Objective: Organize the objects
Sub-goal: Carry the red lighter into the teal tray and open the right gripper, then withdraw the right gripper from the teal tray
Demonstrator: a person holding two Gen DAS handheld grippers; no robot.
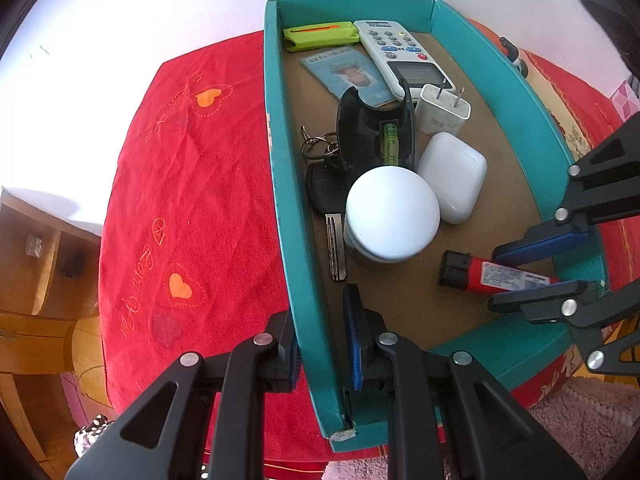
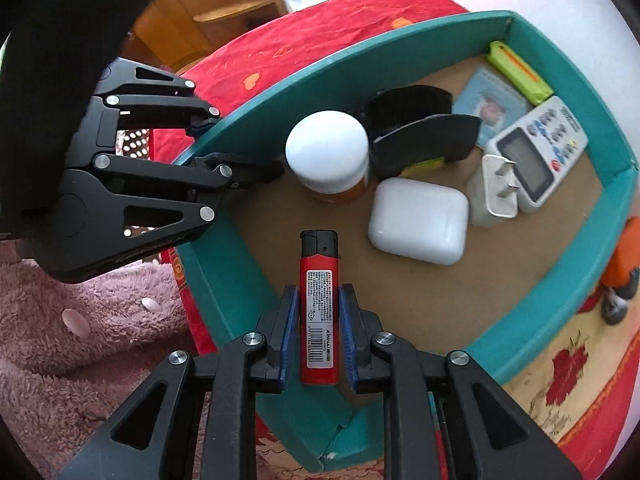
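The lighter (image 2: 319, 312), red with a black cap, sits clamped between the blue pads of the right claw (image 2: 319, 332), cap pointing away from the claw and hanging just over the brown floor of the teal box (image 2: 404, 46). The left claw (image 1: 320, 344) is closed on the box's near side wall, one finger outside and one inside, and seems to be steadying the box.

The step in hand looks like putting the lighter into the box with the things already gathered there. Ahead of the right claw stand a white-lidded jar (image 2: 327, 145) and a white earbud case (image 2: 418, 220), with bare floor just beyond the lighter's cap. The next move likely calls for lowering the lighter onto that bare patch, short of the jar and case, then spreading the pads and lifting clear without dragging it.

The left wrist view shows a car key (image 1: 326, 204) on its ring lying beside the jar, on the side nearer the gripped wall; the right wrist view hides it behind the jar. The right wrist view, in turn, shows the lighter's barcode label and how squarely the pads hold it, plus an orange object (image 2: 622, 264) outside the box, which the other view barely catches.
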